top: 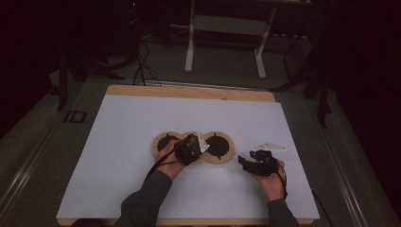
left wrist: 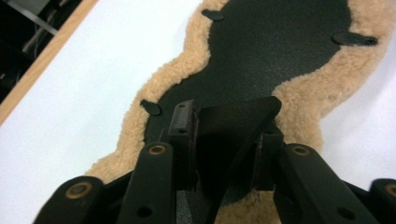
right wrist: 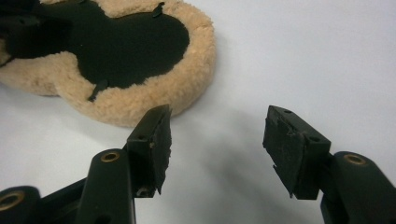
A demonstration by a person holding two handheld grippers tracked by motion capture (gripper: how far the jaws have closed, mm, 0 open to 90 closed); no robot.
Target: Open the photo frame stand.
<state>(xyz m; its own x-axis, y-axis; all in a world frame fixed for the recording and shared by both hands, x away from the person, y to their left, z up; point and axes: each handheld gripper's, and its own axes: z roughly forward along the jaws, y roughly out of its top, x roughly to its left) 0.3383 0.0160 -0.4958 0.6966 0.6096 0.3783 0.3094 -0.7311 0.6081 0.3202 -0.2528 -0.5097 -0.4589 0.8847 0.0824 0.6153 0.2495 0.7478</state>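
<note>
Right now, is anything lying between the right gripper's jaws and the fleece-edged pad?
Nothing: in the right gripper view, bare white table cover separates the open right gripper from the fleece-edged pad. The high view agrees.

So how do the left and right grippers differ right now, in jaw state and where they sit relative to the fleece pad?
The left gripper is shut on a black flap lifted from the pad's dark centre; the right gripper is open, with nothing between its jaws. The left gripper sits over the tan fleece pad; the right gripper hovers beside the pad, above the white table. Both are hand-held with black jaws.
</note>
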